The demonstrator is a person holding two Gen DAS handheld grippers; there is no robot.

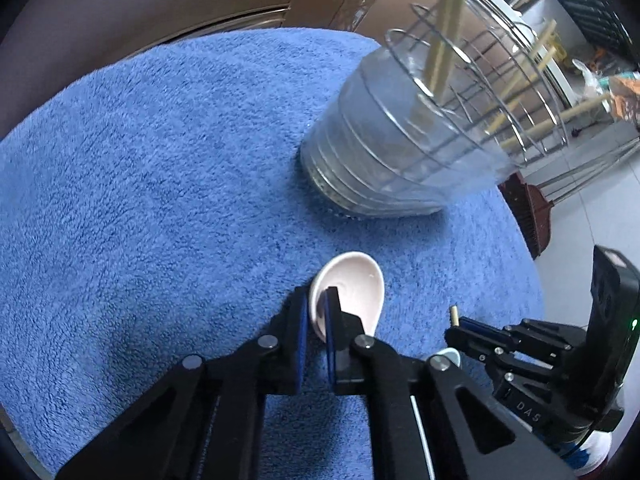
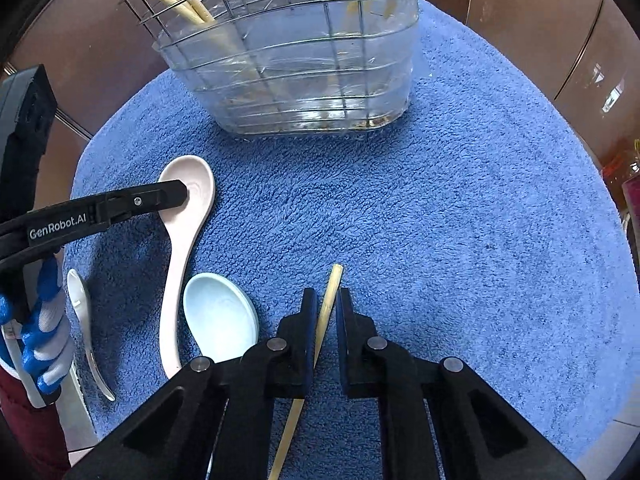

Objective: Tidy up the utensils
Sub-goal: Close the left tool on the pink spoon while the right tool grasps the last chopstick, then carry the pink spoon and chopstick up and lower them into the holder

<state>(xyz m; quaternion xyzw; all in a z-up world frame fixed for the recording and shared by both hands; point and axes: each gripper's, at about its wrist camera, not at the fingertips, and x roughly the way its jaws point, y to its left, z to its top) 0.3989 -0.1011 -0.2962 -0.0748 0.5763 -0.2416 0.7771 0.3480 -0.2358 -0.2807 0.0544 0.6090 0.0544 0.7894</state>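
Left gripper (image 1: 316, 300) fingers clenched on pink spoon (image 2: 188, 216) bowl rim; right gripper (image 2: 326, 300) fingers grasping chopstick (image 2: 330, 296), long axis along fingers. Both on blue towel (image 2: 460, 240); holder basket (image 2: 292, 64) straight ahead, nearer right hand.

We see bright even light, fisheye-curved dark corners, glare on the clear plastic wire-framed utensil basket (image 2: 304, 60), slightly blurred.

A round counter covered in a fluffy blue towel (image 2: 460, 220) carries everything. At the far side stands a clear plastic tub with a wire rack (image 2: 296, 60). Left lie a long pale pink ceramic spoon (image 2: 180, 264), a light blue ceramic spoon (image 2: 220, 316) and a small white spoon (image 2: 82, 320). Near the middle lies a bamboo chopstick (image 2: 326, 320).
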